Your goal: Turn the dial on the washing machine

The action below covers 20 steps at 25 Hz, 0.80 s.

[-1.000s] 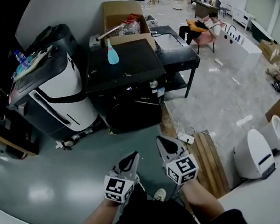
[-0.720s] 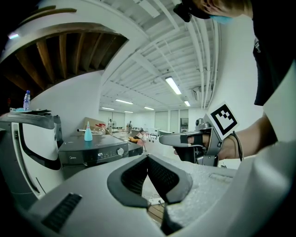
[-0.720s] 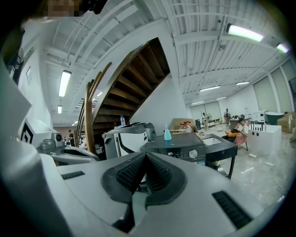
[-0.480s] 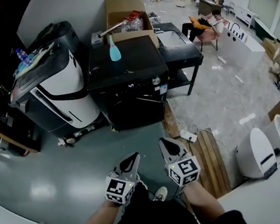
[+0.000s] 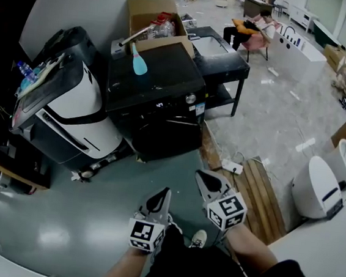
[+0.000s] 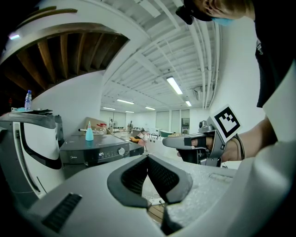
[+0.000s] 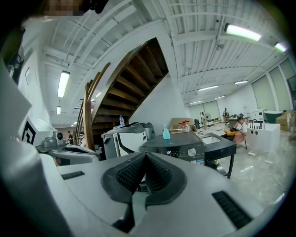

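Little has moved over the last second: the washing machine [image 5: 156,96] sits a shade higher in the head view, and both claws keep their place low in the frame. The machine stands at 12 o'clock from us, well apart from the claws, with a teal bottle [image 5: 138,63] on its top. The dial [image 5: 190,98] is on the front panel, at 3 o'clock from the lit display [image 5: 160,106].

The left claw [image 5: 164,194] is clenched on nothing, its ribbed pads meeting. The right claw [image 5: 202,177] is the same, pads pressed together and empty.

We judge the dial to be a small, rigid round knob with a smooth, silvery rim, so it could be slippery under the pads. It is fixed to a heavy cabinet that should not shift when we twist. We would expect some stiffness or clicks as it turns. The place to hold it is across the rim, one pad at 9 o'clock and one at 3 o'clock, squarely face-on. A claw must spread first.
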{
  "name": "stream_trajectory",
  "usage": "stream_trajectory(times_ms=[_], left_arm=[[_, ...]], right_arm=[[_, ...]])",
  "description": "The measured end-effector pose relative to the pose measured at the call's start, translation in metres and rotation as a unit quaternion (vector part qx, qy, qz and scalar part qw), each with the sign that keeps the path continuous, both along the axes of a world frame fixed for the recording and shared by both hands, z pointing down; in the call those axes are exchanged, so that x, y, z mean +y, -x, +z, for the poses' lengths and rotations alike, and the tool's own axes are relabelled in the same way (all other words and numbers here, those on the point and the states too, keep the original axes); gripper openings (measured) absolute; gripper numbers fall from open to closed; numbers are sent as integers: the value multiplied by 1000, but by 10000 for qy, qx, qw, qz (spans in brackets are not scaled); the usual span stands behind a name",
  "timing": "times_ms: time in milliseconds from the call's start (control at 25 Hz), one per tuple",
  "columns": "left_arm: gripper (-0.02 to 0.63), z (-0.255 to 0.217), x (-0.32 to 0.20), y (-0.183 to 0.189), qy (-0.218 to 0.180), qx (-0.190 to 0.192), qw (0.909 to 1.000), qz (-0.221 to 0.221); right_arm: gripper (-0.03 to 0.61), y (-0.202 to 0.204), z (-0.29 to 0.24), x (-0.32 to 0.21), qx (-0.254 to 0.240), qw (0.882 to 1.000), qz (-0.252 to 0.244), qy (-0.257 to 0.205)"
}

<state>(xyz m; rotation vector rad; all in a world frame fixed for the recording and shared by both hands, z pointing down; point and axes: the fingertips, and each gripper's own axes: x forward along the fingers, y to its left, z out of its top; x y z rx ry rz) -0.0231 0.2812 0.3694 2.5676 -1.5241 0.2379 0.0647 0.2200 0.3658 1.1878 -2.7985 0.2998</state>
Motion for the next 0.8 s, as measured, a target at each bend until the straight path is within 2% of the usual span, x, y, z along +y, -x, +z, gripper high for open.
stream_trajectory(times_ms=[800], left_arm=[[5, -1, 6, -13, 29, -2, 10000, 45]], right_arm=[[-3, -11, 1, 8, -11, 10000, 54, -7]])
